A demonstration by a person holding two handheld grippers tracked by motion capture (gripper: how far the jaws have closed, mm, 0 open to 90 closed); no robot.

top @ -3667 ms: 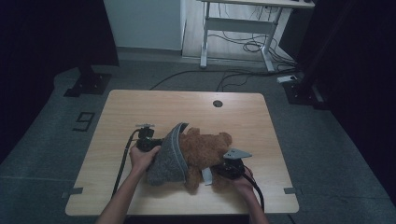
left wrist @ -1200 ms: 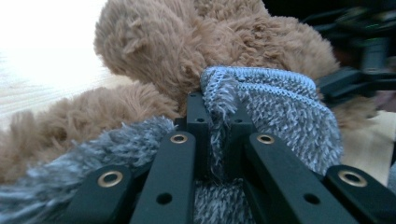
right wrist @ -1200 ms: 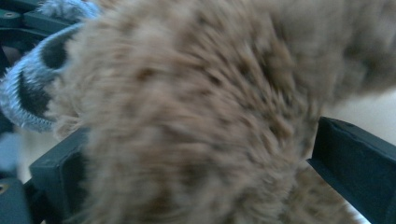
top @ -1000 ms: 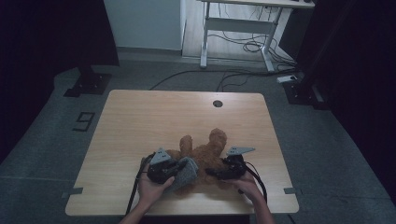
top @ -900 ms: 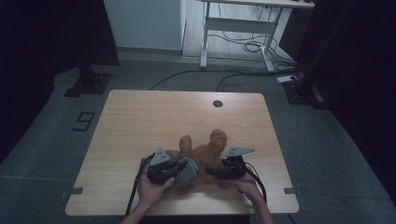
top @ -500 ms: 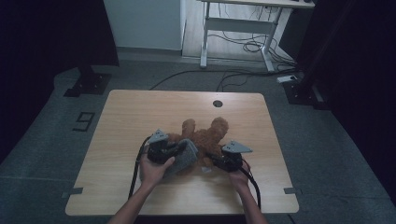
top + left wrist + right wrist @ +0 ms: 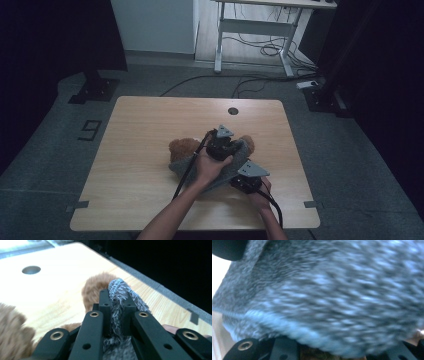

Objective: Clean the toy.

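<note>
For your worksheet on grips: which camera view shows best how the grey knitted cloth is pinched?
The left gripper view: the grey knitted cloth sits clamped between the black fingers. The high view shows it draped over the brown plush toy; the right gripper view gives a blurred close-up.

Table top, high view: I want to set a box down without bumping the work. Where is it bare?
The table is bare along its whole left side and across the far strip around the round cable hole. A narrow bare strip runs along the right edge. The near right-of-middle is crowded: brown teddy bear, grey knitted cloth, left claw, right claw.
</note>
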